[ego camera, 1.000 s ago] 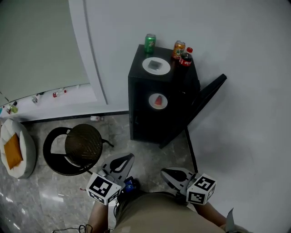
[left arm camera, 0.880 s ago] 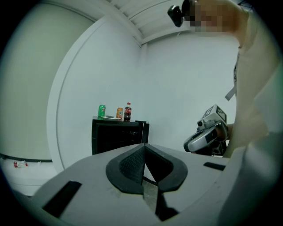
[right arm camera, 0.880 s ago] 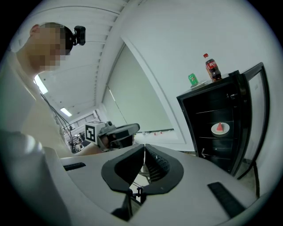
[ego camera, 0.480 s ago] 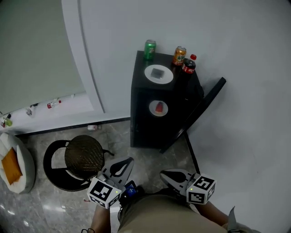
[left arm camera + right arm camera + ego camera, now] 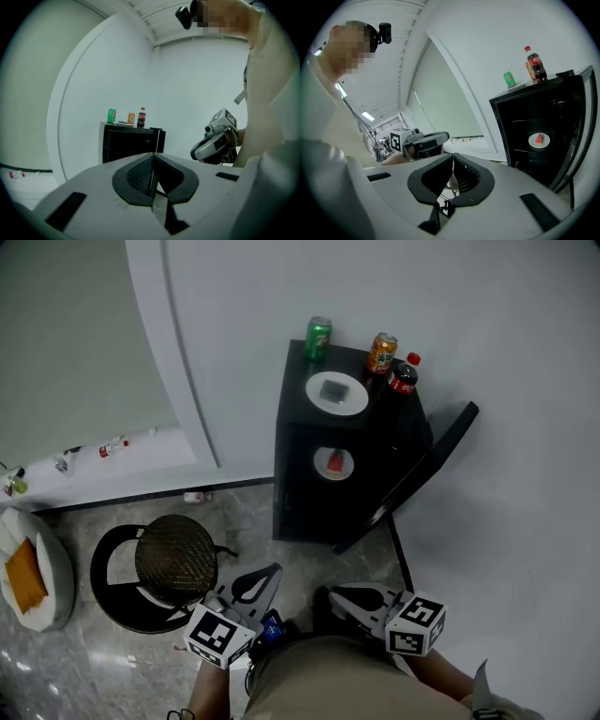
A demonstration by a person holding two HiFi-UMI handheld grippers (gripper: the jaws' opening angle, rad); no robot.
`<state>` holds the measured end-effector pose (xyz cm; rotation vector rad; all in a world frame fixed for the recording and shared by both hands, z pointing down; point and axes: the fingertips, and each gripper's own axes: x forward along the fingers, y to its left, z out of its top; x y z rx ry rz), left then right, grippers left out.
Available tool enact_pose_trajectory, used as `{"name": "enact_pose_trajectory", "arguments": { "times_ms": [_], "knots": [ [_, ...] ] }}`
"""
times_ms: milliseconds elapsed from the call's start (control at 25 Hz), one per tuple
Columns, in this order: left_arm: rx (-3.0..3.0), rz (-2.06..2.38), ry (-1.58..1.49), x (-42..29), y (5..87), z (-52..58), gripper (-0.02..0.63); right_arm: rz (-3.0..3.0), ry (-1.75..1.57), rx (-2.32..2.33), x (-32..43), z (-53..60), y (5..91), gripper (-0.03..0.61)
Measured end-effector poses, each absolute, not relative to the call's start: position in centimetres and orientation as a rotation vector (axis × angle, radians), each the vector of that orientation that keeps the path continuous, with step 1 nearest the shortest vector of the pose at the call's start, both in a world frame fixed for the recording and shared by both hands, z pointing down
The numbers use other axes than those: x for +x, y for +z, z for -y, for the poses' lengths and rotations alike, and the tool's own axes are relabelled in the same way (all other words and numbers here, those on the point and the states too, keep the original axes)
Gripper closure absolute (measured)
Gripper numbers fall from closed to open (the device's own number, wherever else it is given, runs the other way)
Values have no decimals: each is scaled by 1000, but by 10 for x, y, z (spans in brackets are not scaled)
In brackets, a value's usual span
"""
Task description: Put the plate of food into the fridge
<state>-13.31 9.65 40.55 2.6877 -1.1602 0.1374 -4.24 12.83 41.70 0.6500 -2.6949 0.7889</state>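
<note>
A black mini fridge [image 5: 309, 484] stands against the white wall with its door [image 5: 436, 460] swung open to the right. Inside it a white plate with a red watermelon slice [image 5: 335, 463] rests on a shelf; the right gripper view shows that plate [image 5: 538, 140] too. A second white plate with a grey item [image 5: 337, 392] lies on top of the fridge. My left gripper [image 5: 272, 568] and right gripper [image 5: 336, 593] hang low by the person's body, well short of the fridge. Both are shut and hold nothing.
On the fridge top stand a green can [image 5: 319, 337], an orange can [image 5: 382, 352] and a cola bottle [image 5: 403, 376]. A round black stool [image 5: 173, 559] sits on the floor to the left. A white cushion with an orange pad [image 5: 23, 568] lies at the far left.
The fridge has slid slightly right and lower in the head view as the person shifted. Both grippers stay shut and empty near the body.
</note>
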Motion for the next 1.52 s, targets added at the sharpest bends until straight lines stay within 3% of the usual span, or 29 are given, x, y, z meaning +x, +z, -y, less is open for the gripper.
{"name": "enact_pose_trajectory", "arguments": {
  "times_ms": [1000, 1520],
  "knots": [
    [2768, 1365, 355, -32, 370, 41, 603, 2827, 916, 422, 37, 0, 414, 557],
    [3066, 1451, 905, 4, 356, 116, 601, 2920, 922, 336, 64, 49, 404, 557]
  ]
}}
